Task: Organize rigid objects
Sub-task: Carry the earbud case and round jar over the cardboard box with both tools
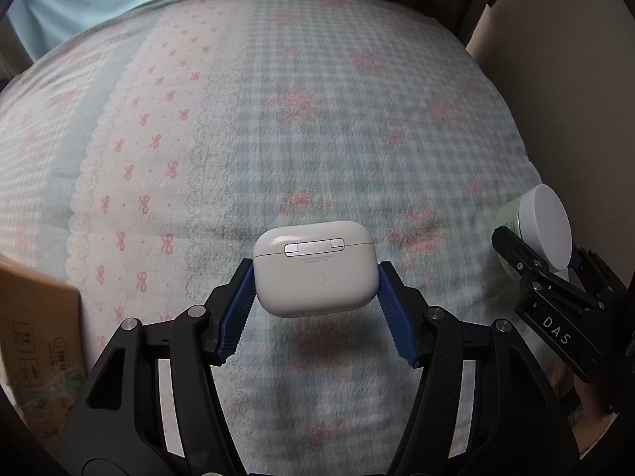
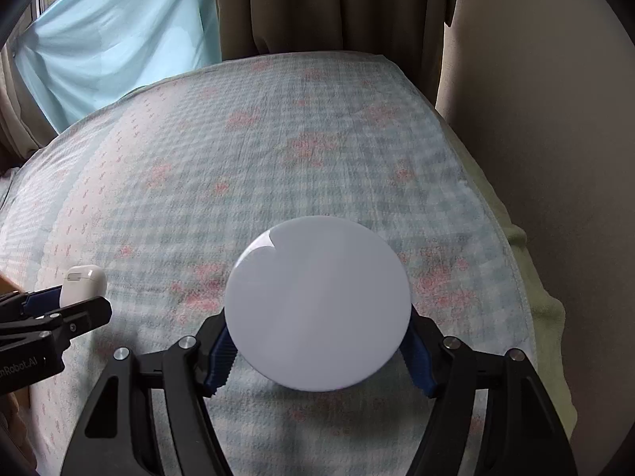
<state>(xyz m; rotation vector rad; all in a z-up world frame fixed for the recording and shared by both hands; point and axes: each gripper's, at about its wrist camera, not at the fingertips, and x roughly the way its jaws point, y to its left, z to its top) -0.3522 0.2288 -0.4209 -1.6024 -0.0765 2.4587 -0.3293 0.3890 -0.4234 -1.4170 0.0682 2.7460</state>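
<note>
My left gripper (image 1: pixel 315 277) is shut on a white earbud case (image 1: pixel 313 269), held above the bed with its hinge side facing the camera. The case also shows at the left of the right wrist view (image 2: pixel 85 279). My right gripper (image 2: pixel 317 341) is shut on a round jar with a white lid (image 2: pixel 317 303); the lid fills the space between the blue pads. The jar also shows in the left wrist view (image 1: pixel 545 232), where its pale green body shows behind the lid. The right gripper is to the right of the left one.
A bed with a blue-checked, pink-flowered blanket (image 1: pixel 317 119) lies under both grippers. A cardboard box (image 1: pixel 35 329) stands at the left. A beige wall (image 2: pixel 555 158) runs along the right, brown curtains (image 2: pixel 317 4) and a light blue cloth (image 2: pixel 119 39) hang at the back.
</note>
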